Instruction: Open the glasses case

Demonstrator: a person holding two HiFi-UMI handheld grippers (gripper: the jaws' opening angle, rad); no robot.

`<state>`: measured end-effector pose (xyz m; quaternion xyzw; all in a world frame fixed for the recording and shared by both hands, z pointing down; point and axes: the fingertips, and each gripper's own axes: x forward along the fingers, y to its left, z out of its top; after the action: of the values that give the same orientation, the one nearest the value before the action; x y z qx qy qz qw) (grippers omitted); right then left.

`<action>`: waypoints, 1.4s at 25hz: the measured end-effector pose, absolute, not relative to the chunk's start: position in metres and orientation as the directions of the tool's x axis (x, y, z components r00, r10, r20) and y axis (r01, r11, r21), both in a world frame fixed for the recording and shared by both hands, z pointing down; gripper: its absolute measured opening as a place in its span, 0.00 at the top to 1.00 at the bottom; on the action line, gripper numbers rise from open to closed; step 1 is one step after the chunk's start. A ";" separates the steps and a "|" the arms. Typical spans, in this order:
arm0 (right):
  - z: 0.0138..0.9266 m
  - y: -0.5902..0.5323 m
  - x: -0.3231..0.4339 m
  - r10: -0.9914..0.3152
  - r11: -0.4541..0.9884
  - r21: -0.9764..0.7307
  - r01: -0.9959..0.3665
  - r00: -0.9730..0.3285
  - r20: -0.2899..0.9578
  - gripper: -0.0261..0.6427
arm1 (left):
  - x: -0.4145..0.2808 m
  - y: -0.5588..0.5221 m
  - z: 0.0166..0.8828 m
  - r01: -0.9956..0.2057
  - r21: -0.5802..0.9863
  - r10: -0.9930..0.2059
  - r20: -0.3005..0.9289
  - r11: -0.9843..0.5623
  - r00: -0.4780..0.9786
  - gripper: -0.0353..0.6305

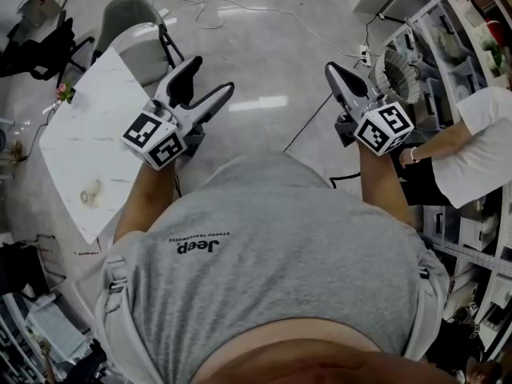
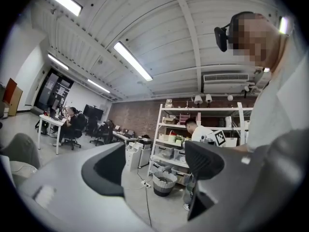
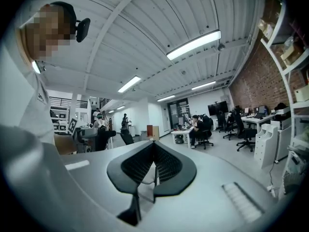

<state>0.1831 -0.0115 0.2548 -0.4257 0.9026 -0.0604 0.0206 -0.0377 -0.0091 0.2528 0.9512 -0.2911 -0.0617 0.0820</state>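
No glasses case shows in any view. Both grippers are held up in front of the person's grey shirt, over the floor. My left gripper (image 1: 210,78) points away and to the right, jaws spread apart with nothing between them; in the left gripper view, the left gripper (image 2: 154,161) frames only the room beyond. My right gripper (image 1: 336,74) is on the right with its black fingers pressed together. In the right gripper view, the right gripper (image 3: 153,151) has its tips touching and holds nothing.
A white marble-look table (image 1: 88,134) stands at left with a small pale object (image 1: 90,192) on it. A grey chair (image 1: 132,30) is behind it. At right are shelves (image 1: 472,22), a wire basket (image 1: 400,74) and a person in white (image 1: 488,150). Cables cross the floor.
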 end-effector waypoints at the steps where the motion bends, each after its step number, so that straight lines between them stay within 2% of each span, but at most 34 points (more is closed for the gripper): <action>1: 0.256 -0.022 0.181 -0.773 0.627 -0.131 -0.768 -0.634 0.017 0.96 | -0.041 -0.020 0.254 -0.542 0.196 -0.563 -0.066 -0.817 0.824 0.33; 8: 0.270 -0.080 0.185 -0.765 0.629 -0.152 -0.762 -0.642 0.055 0.96 | -0.037 -0.081 0.266 -0.549 0.225 -0.572 -0.045 -0.805 0.819 0.33; 13: 0.284 -0.127 0.222 -0.738 0.657 -0.176 -0.733 -0.673 0.050 0.96 | 0.001 -0.122 0.277 -0.580 0.225 -0.598 -0.018 -0.783 0.801 0.33; 20: 0.288 -0.218 0.276 -0.627 0.764 -0.172 -0.622 -0.779 0.031 0.96 | 0.054 -0.180 0.276 -0.709 0.216 -0.728 -0.011 -0.672 0.686 0.33; 24: 0.281 -0.269 0.299 -0.601 0.785 -0.172 -0.595 -0.799 0.021 0.96 | 0.076 -0.203 0.279 -0.742 0.227 -0.760 0.007 -0.631 0.649 0.33; 35: 0.292 -0.308 0.238 -0.610 0.776 -0.171 -0.607 -0.791 0.043 0.96 | 0.024 -0.241 0.297 -0.729 0.244 -0.750 0.005 -0.640 0.661 0.33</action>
<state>0.2379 -0.3082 0.2916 -0.3228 0.9423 -0.0880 0.0073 0.0240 -0.2407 0.2967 0.9043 -0.4089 -0.0482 0.1129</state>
